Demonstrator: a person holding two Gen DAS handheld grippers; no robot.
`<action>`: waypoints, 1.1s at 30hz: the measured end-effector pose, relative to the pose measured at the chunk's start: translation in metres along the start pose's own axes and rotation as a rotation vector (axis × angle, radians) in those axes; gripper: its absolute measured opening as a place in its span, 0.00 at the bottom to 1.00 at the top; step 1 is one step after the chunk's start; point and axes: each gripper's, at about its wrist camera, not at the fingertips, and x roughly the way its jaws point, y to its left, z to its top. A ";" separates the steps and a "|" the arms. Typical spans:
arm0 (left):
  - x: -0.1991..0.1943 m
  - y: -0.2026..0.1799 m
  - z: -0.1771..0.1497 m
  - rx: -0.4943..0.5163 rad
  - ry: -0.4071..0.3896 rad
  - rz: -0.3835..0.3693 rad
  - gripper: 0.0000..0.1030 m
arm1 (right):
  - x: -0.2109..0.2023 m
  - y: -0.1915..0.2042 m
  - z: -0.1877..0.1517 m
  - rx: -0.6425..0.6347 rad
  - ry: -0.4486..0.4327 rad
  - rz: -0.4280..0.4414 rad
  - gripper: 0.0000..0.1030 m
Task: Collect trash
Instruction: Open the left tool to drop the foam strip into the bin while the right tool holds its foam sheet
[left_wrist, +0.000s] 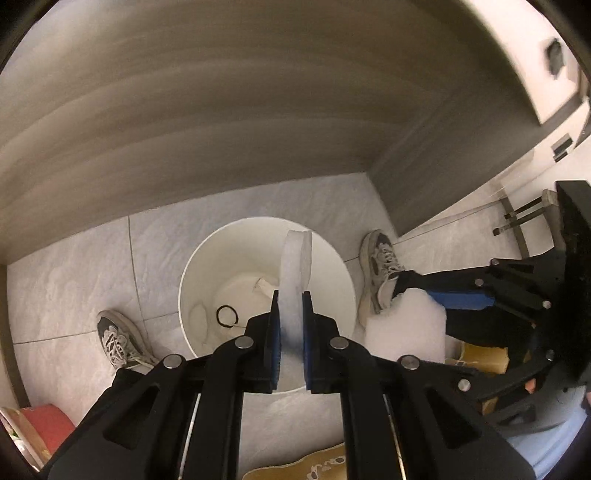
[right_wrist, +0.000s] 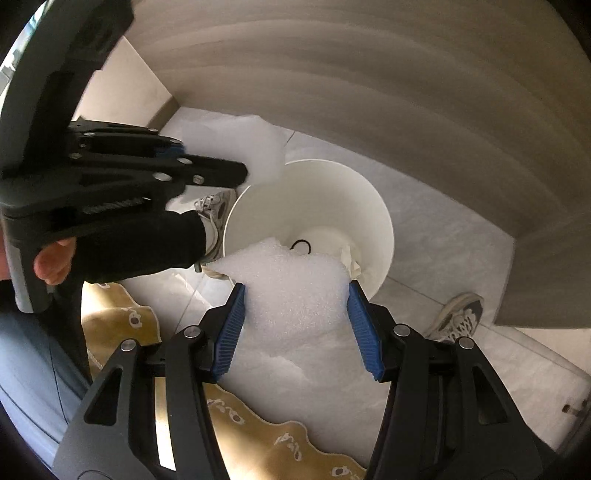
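Note:
A round white bin (left_wrist: 236, 251) stands on the tiled floor, with a black elastic ring (left_wrist: 227, 315) and crumpled paper (left_wrist: 264, 286) at its bottom. My left gripper (left_wrist: 291, 295) hangs over the bin, shut on a thin white foam sheet (left_wrist: 295, 258) seen edge-on. To its right, my right gripper (left_wrist: 424, 306) carries a second white foam piece (left_wrist: 406, 328). In the right wrist view my right gripper (right_wrist: 296, 284) has both blue pads pressed on that wide foam piece (right_wrist: 291, 325), just short of the bin (right_wrist: 332, 192). My left gripper (right_wrist: 221, 162) and its foam sheet (right_wrist: 236, 144) are at upper left.
The person's grey sneakers (left_wrist: 118, 339) (left_wrist: 380, 266) flank the bin. A grey cabinet front (left_wrist: 221, 110) rises close behind it. A yellow patterned mat (right_wrist: 122, 325) lies on the floor near me, and a red object (left_wrist: 44, 424) sits at the lower left.

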 end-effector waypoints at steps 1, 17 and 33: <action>0.006 0.002 0.002 -0.005 0.011 0.001 0.08 | 0.003 -0.001 0.002 -0.002 0.003 0.001 0.50; 0.028 0.016 0.009 -0.033 0.038 0.036 0.67 | 0.026 -0.008 0.013 0.005 0.059 0.019 0.50; 0.012 0.068 0.011 -0.205 -0.011 0.144 0.92 | 0.062 -0.003 0.025 -0.018 0.118 0.007 0.51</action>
